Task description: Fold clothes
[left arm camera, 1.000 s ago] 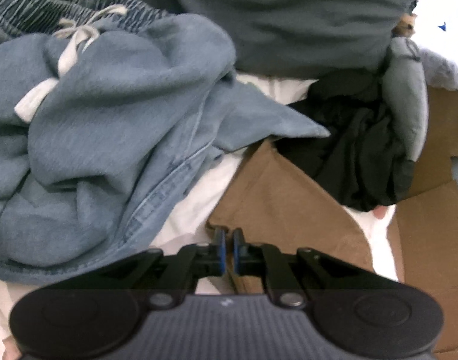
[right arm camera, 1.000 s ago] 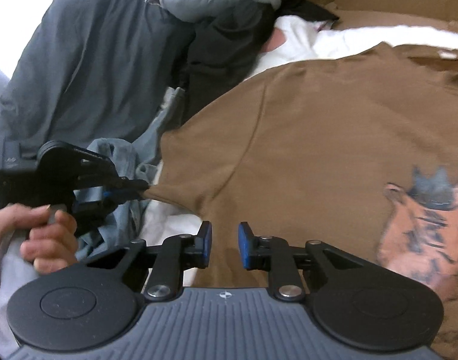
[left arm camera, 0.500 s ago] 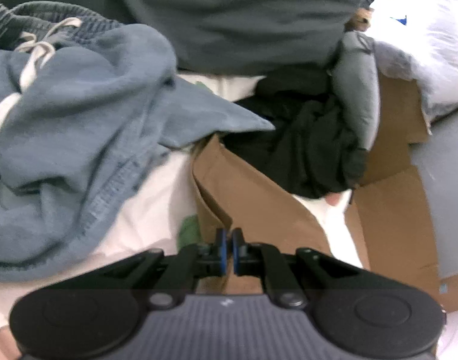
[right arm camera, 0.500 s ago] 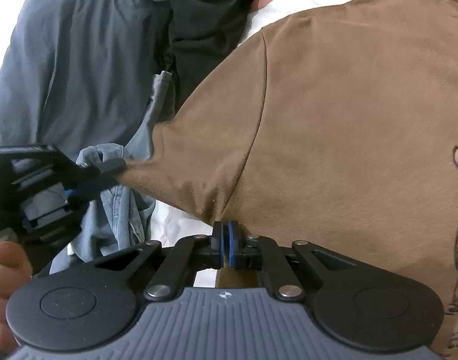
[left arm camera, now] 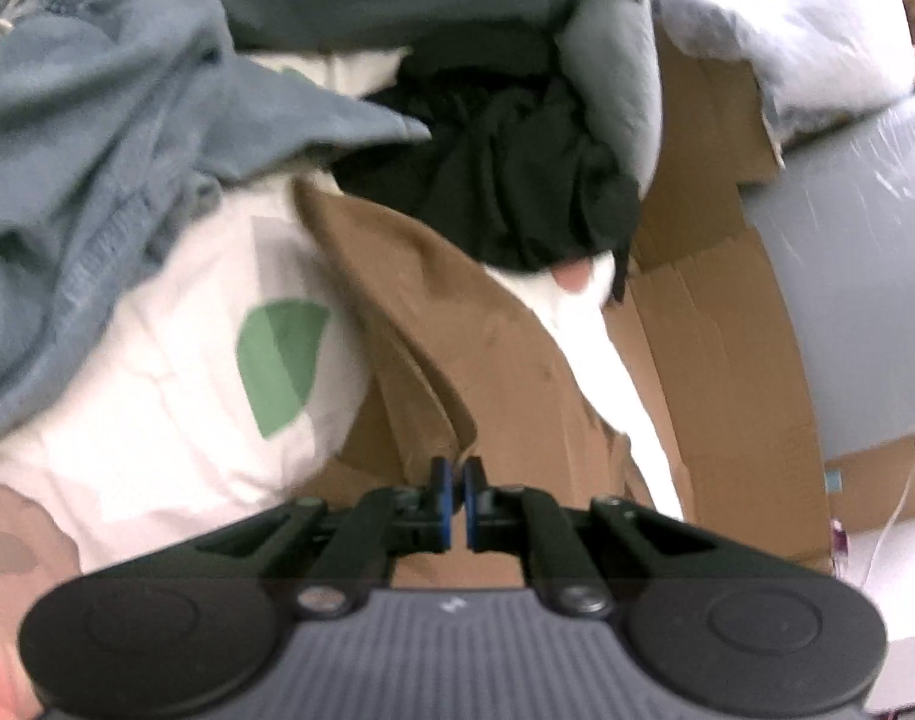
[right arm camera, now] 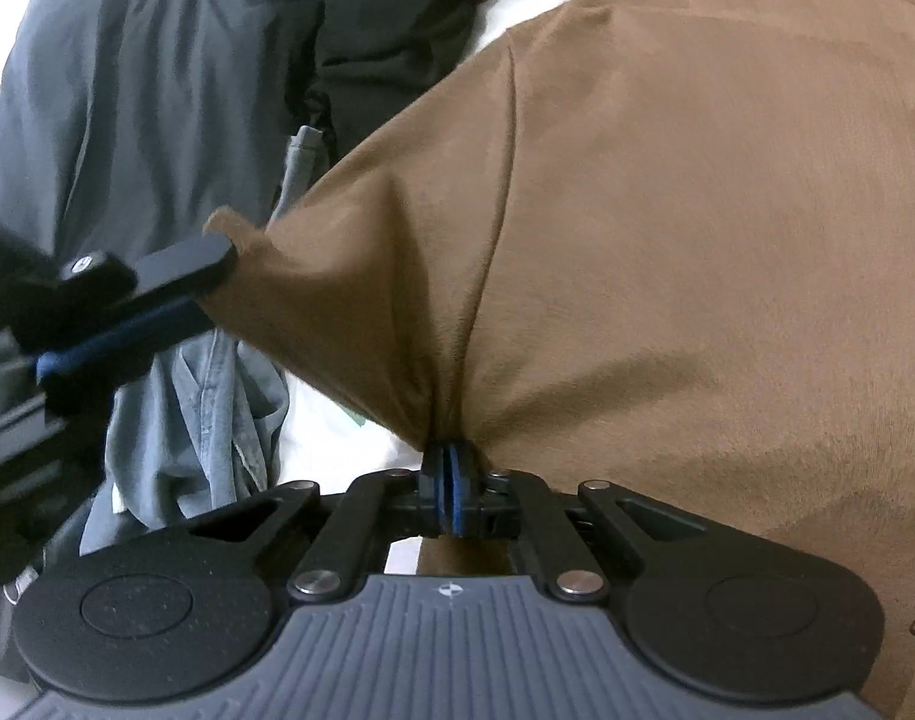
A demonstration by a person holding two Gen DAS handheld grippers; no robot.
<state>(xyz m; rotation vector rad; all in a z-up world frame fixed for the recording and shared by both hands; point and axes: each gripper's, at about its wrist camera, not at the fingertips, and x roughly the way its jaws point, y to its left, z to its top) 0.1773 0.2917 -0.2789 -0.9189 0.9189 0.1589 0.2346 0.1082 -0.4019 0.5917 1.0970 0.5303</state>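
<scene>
garment in hand: a brown t-shirt [right arm camera: 667,228] lying spread on white bedding [left arm camera: 175,396], its printed front only just in view at the right edge of the right wrist view.
left claw [left arm camera: 455,501]: clamped tight on the brown sleeve end; the right wrist view shows its fingers pinching that tip, with the cloth drawn taut from there.
right claw [right arm camera: 450,495]: jaws pressed together on a gathered pinch of brown cloth near the armpit seam, creases fanning out from the grip.
done: both grips look set on one sleeve; no fold is visible in the shirt body yet.
left to do: probably bring the sleeve over the body, then fold the sides and length.
waiting pile: blue sweatpants [left arm camera: 97,168], a black garment [left arm camera: 505,180] and a dark grey one [right arm camera: 127,108] lie crumpled and unfolded beside the shirt.
</scene>
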